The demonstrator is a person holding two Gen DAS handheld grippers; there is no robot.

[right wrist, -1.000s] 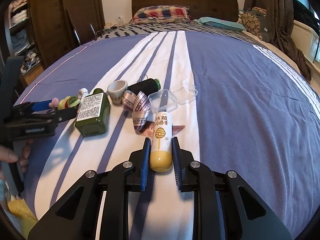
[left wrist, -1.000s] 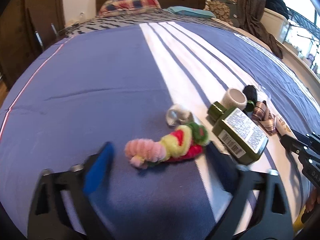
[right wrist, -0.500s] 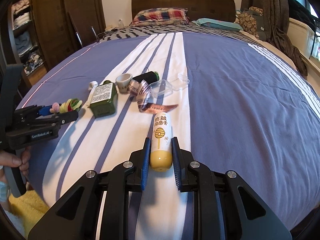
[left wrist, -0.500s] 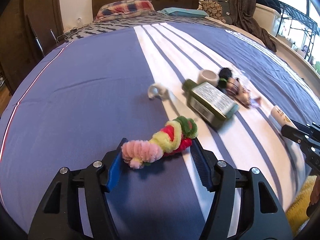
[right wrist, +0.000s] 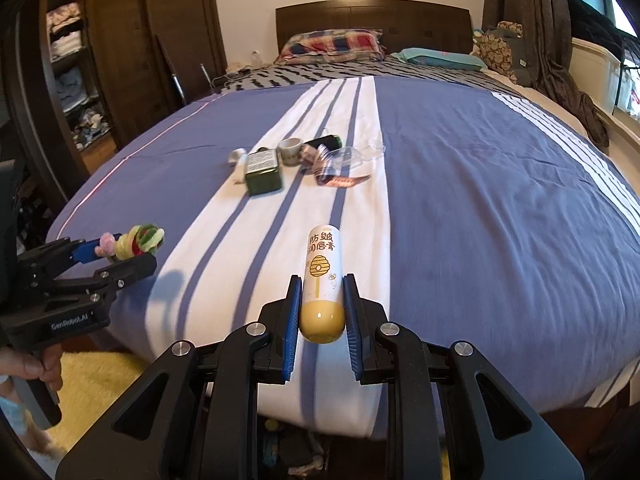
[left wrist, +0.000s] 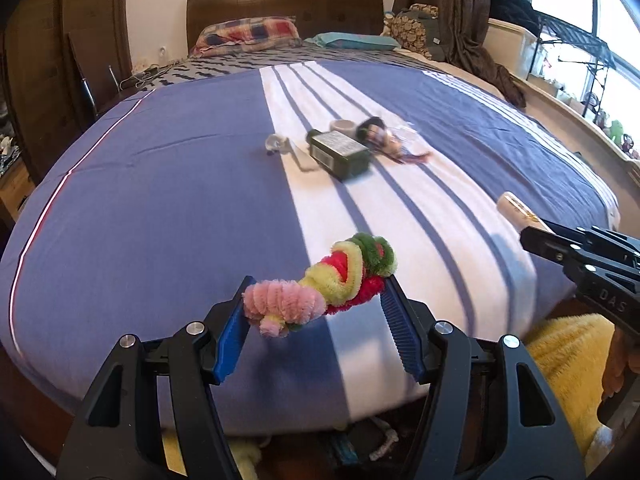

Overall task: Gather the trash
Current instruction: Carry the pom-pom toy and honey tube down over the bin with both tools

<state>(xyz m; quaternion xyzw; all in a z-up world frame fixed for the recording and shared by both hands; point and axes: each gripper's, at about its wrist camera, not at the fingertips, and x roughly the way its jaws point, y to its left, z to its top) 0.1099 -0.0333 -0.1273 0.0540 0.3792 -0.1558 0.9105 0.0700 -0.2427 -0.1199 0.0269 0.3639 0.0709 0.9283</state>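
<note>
My left gripper [left wrist: 316, 308] is shut on a fuzzy pink, yellow, red and green pipe-cleaner bundle [left wrist: 320, 284], lifted off the bed near its foot edge. In the right wrist view the same bundle [right wrist: 136, 240] shows at the left in that gripper [right wrist: 116, 256]. My right gripper [right wrist: 320, 312] is shut on a white and yellow lip-balm tube [right wrist: 322, 280], held above the bed's foot edge; the tube's tip [left wrist: 516, 210] shows at the right of the left wrist view. Further up the bed lie a green bottle [right wrist: 262, 170], a small white cup [right wrist: 290, 148], a black spool [right wrist: 324, 142], wrappers [right wrist: 332, 170] and clear plastic [right wrist: 356, 154].
The bed [right wrist: 480, 208] has a blue cover with white stripes, pillows and a wooden headboard [right wrist: 372, 20] at the far end. A yellow rug [left wrist: 560, 360] lies on the floor by the foot. Dark shelves [right wrist: 76, 80] stand at the left, a window ledge [left wrist: 560, 92] at the right.
The left gripper closed on the pipe-cleaner bundle and pulled it back toward the foot of the bed. The right gripper drew back too, carrying the tube; the other items look farther away.
</note>
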